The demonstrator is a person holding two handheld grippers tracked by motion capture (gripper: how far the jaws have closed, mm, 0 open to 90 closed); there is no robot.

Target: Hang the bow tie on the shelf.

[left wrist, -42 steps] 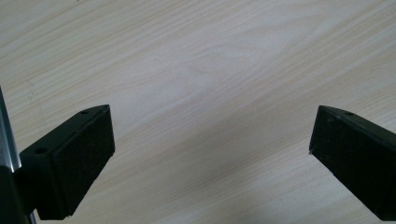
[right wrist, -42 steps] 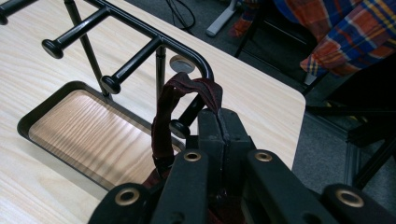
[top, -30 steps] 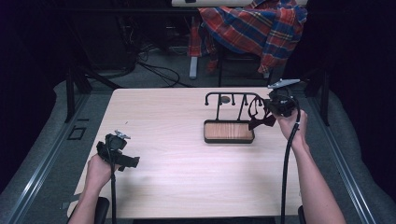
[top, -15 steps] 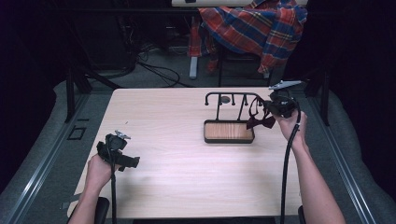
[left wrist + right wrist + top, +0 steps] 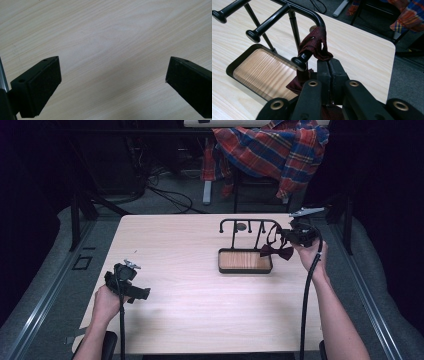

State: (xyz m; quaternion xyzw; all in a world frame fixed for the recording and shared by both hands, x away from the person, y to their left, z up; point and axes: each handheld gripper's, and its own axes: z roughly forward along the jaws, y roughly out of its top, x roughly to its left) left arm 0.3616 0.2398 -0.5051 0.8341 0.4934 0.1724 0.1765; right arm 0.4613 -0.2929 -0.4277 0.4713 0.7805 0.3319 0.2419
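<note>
Bow tie [image 5: 276, 251] lower now (rack peg [image 5: 300, 61] alongside)

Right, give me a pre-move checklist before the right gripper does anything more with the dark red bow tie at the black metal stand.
1. Grip: the right gripper has its jaws shut on the dark red bow tie's strap - ok.
2. Strap over a peg: it drapes over the end peg of the black metal stand - ok.
3. Strap seated so it stays on release - cannot tell.
4. Bow hanging free: the bow hangs by the stand's wood-lined tray; whether it touches it - cannot tell.
5. Left gripper out of the way: open over bare light wooden table, far from the stand - ok.
</note>
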